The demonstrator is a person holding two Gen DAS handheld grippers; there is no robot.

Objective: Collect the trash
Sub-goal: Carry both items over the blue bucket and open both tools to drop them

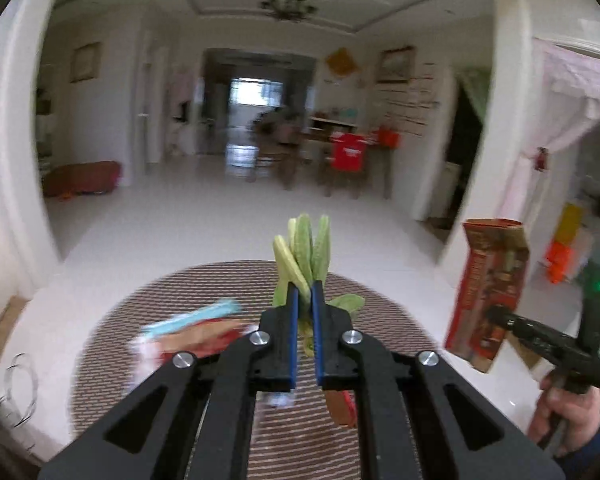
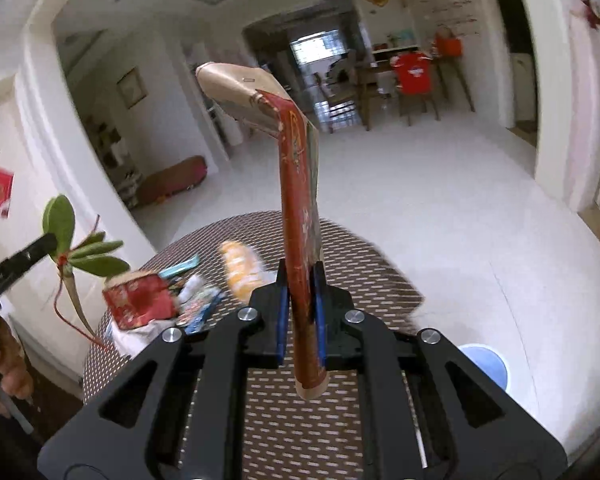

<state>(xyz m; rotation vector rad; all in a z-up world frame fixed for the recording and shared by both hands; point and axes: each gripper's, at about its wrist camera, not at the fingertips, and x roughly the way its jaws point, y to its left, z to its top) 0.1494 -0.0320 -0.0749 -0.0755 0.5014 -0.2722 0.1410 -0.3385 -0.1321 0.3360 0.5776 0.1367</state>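
1. Left tongs (image 1: 304, 294), left view: clamped on a sprig of leaves (image 1: 304, 248), raised over the round table (image 1: 380, 320). Box (image 1: 488, 292) upright, well off to the right.
2. Right tongs (image 2: 302, 280), right view: clamped on the box's lower half, long axis upright. Wrappers (image 2: 196, 300) left on the table, lower left, likely nearer the left tongs. Blue bin (image 2: 486, 364) below right.

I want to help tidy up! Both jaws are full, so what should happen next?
Probably carry both loads to a bin. The left gripper pinches a leafy sprig and the right gripper a flattened red box, both lifted off the table. The blue round thing may be a bin; I cannot tell.
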